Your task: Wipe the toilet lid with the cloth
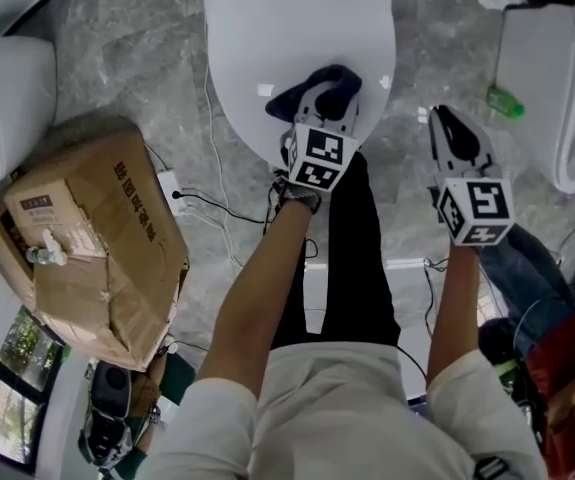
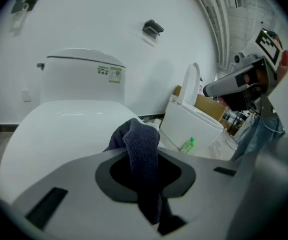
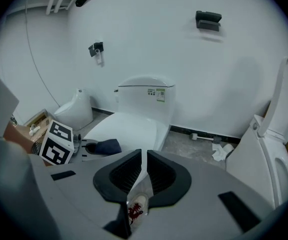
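Observation:
The white toilet lid (image 1: 267,28) is down, seen at the top middle of the head view. A dark blue cloth (image 1: 312,86) lies bunched on its front edge, and my left gripper (image 1: 329,86) is shut on it. In the left gripper view the cloth (image 2: 141,149) fills the gap between the jaws and hangs over the lid (image 2: 58,129). My right gripper (image 1: 445,123) hovers over the floor to the right of the lid. In the right gripper view its jaws (image 3: 142,171) stand nearly together with nothing between them; the lid (image 3: 126,126) lies ahead and to the left.
A torn cardboard box (image 1: 97,248) sits on the floor at the left, with cables (image 1: 212,198) running beside it. A second toilet (image 1: 557,88) with its lid raised stands at the right, a green bottle (image 1: 504,101) next to it. The person's legs stand right before the toilet.

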Available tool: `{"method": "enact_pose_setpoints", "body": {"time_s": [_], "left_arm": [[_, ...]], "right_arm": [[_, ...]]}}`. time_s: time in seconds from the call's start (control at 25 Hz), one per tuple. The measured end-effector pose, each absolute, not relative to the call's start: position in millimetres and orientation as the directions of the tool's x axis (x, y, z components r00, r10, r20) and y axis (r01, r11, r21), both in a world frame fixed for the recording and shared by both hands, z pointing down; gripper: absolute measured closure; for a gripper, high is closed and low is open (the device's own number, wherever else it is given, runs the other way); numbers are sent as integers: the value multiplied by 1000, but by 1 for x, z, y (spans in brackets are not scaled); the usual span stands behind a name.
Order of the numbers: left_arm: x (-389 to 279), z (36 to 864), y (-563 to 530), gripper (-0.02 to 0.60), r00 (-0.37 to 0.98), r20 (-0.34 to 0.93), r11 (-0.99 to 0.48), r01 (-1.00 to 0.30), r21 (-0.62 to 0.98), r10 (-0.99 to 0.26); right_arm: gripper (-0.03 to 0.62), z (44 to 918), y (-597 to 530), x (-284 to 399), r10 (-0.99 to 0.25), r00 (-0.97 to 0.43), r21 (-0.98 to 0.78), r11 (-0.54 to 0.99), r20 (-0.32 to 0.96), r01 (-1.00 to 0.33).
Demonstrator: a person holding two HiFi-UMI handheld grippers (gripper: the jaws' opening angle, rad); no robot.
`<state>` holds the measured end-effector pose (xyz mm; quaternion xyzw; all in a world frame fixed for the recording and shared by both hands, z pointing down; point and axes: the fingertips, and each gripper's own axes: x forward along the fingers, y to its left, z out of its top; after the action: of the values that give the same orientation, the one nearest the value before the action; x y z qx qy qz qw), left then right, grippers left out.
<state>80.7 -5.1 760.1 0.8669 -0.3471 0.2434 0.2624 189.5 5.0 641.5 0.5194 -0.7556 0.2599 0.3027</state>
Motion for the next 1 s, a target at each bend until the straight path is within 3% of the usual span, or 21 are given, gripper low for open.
{"method": "enact_pose_setpoints", "body": {"time_s": [0.28, 0.52, 0.8, 1.0], "left_arm": [[145, 772, 82, 528, 706, 689, -898, -397, 190, -166], [117, 775, 143, 528, 713, 698, -948, -266, 176, -71], [55, 776, 178, 528, 736, 676, -948, -248, 202, -49], [21, 778, 180, 529, 716, 694, -920, -319, 228, -77]], "right_arm": [[540, 643, 23, 204, -634, -246, -85, 273, 733, -958], [540, 648, 36, 170, -618, -262, -101, 283, 741, -954], [540, 652, 52, 114, -626, -301, -143, 291, 720, -946], [540, 650, 68, 92, -614, -333, -155, 325, 715, -933]]}}
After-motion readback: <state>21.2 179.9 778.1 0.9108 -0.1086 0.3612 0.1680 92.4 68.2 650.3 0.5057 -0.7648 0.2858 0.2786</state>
